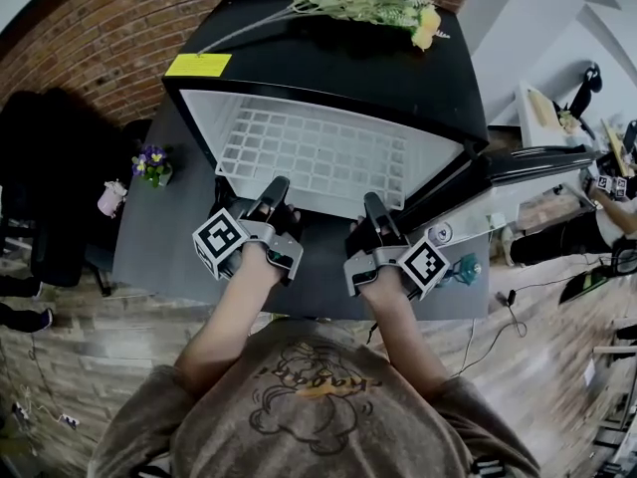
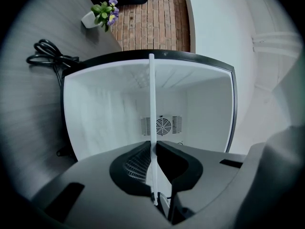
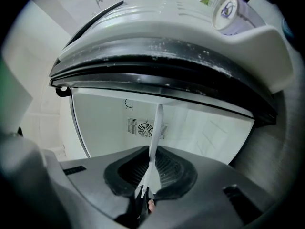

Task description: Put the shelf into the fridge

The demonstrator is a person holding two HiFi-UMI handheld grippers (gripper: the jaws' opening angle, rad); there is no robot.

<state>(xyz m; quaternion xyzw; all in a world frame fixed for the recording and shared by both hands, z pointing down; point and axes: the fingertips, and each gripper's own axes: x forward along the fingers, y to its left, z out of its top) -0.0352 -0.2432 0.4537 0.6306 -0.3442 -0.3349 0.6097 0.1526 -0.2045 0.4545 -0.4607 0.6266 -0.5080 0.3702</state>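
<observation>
Shelf (image 1: 318, 157) lies flat, mostly inside the open fridge (image 1: 328, 78). My left gripper (image 1: 276, 192) and right gripper (image 1: 371, 207) each clench its front edge, one on each side, so I judge it can slide in level, without tilting.

Nothing can be read: the yellow sticker (image 1: 197, 65) on the fridge (image 1: 328, 58) is too small.

White plastic shelf (image 1: 318, 152), glossy black fridge (image 1: 338, 68)
</observation>
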